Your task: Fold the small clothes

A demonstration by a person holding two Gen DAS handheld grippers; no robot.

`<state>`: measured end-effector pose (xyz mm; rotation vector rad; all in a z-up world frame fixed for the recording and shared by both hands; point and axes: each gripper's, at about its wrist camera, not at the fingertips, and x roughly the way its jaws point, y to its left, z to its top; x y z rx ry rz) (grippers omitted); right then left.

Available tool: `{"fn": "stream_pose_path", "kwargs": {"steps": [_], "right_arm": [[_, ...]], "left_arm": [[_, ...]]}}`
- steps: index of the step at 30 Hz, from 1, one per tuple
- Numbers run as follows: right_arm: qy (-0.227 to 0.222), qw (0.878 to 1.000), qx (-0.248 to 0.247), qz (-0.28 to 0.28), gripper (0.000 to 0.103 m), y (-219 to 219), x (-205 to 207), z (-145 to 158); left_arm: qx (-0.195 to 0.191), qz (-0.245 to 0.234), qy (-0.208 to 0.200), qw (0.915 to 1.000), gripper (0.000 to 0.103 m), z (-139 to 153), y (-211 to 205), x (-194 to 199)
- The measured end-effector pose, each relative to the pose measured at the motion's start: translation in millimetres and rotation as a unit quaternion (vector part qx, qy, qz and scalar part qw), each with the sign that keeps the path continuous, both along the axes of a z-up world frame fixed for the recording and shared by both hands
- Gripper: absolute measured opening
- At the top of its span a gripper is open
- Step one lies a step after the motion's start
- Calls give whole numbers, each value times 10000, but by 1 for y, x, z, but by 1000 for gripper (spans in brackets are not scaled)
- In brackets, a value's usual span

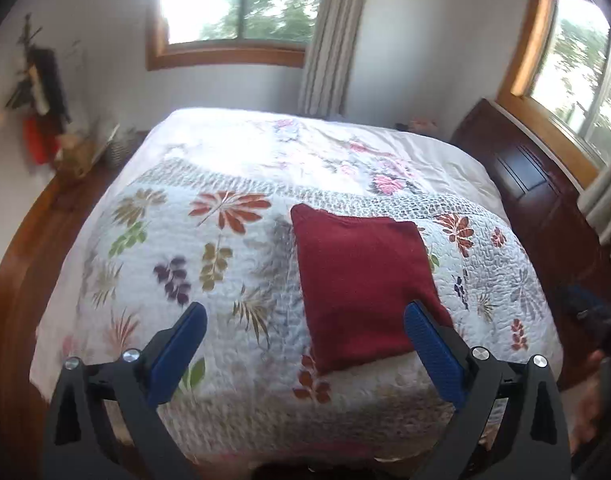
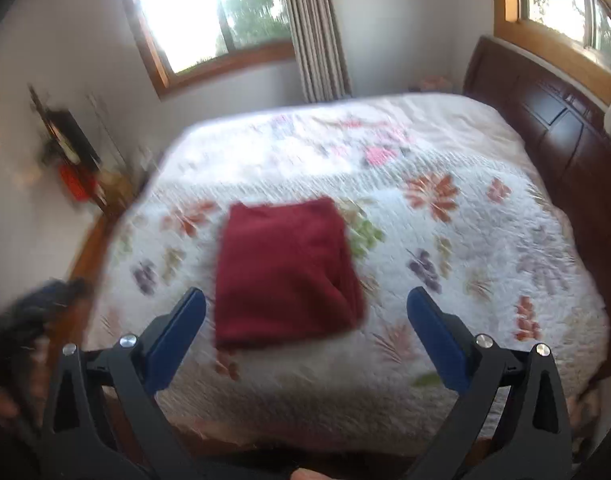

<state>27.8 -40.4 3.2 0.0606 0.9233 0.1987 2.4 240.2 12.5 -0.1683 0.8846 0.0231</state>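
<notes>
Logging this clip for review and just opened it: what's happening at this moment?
A person holds a two-finger gripper in each hand above a bed covered with a floral quilt. A dark red garment, folded into a neat rectangle, lies flat on the quilt. Neither gripper touches it: the left gripper and the right gripper both hang open over the near edge of the bed, with nothing between their blue fingers. The fold looks finished.
</notes>
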Motion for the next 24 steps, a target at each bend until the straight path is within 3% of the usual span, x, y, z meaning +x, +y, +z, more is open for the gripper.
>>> {"fn": "stream_pose_path", "kwargs": {"steps": [3, 10, 18, 24], "right_arm": [[139, 9983, -544, 186, 100, -3, -3, -8], [122, 9990, -313, 291, 100, -19, -23, 10], [36, 9983, -542, 199, 100, -17, -50, 22], [75, 9976, -661, 175, 100, 6, -65, 24]], "left_arm": [[66, -27, 456, 9989, 99, 4, -20, -14], [314, 144, 794, 9962, 99, 4, -63, -41], [597, 88, 519, 9968, 99, 18, -69, -67], [562, -177, 516, 9969, 99, 18, -57, -75]]}}
